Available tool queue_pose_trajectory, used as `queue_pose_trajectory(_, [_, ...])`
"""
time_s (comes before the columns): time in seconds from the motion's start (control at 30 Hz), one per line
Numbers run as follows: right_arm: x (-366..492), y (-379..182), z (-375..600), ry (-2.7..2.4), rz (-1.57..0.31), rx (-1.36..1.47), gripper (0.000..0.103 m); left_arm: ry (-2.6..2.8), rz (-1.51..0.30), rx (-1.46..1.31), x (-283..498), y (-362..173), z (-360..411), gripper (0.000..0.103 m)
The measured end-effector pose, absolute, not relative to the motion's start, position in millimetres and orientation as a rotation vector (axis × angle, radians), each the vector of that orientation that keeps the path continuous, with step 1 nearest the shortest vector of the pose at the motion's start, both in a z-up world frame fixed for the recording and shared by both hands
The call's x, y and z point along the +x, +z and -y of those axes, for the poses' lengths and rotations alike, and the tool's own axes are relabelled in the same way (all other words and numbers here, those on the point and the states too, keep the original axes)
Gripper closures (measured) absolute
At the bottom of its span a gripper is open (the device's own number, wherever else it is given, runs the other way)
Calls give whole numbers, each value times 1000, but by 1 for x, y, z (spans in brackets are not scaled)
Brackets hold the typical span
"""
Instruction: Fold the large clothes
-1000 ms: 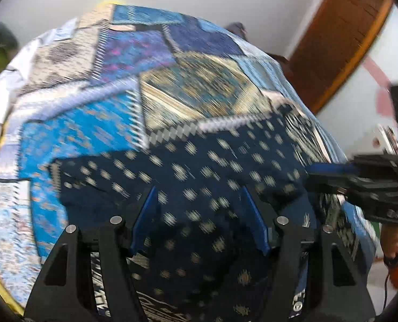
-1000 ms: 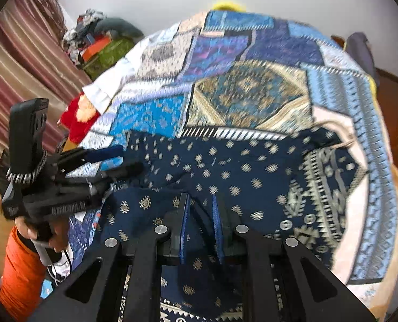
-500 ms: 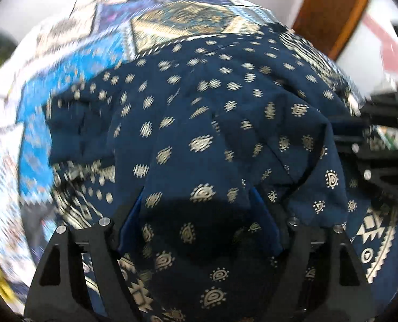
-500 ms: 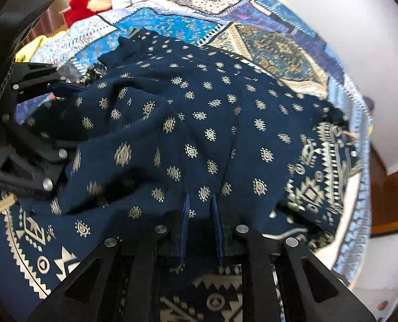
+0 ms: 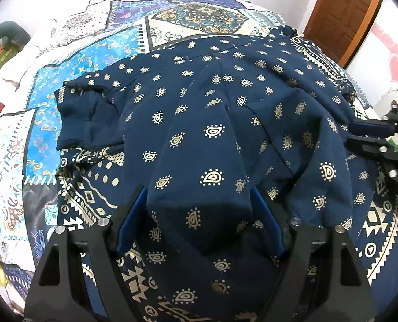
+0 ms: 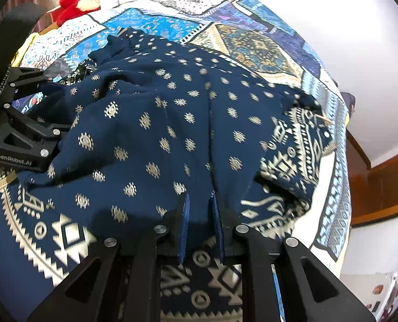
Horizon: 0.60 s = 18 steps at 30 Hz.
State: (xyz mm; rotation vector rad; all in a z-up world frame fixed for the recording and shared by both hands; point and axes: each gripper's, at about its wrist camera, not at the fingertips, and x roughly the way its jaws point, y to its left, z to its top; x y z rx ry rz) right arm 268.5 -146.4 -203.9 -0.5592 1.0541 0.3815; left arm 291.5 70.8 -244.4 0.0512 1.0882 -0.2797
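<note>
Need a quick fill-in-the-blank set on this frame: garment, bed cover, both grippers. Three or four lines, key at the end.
1. The navy garment lies on a ____ bedspread.
2. The right gripper is ____ on a fold of the garment.
3. The left gripper has its jaws ____, with cloth draped between them.
4. The doorframe behind the bed is ____.

Missing words: patchwork; shut; open; wooden

The navy garment (image 5: pixel 212 134) is heaped across the near half of the patchwork bedspread (image 5: pixel 91 53), its folded layer bunched up between the two grippers, while the far and left-hand stretches of bedspread lie flat and open, hemmed by a wall and a wooden door (image 5: pixel 341 13).
</note>
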Motion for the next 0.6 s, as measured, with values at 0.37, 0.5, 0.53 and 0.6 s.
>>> queue_pose_trajectory(0.37, [298,-152,216,292,-1031,-314,90,-173,-1003,-4,292,-192,-136,25])
queue_pose_trajectory(0.5, [349,-166,233,223,-1078,-209,90,-56,-1034,-60,303,-197,-177,25])
queue_pose_trajectory(0.53, [362,-176,236,209,-1105,-184,90,-41,-1045,-78,304,-202,-185,25])
queue_pose_trajectory(0.6, [381,-200,241,163,-1163,-176,90,-3,-1073,-107,306,-212,-201,25])
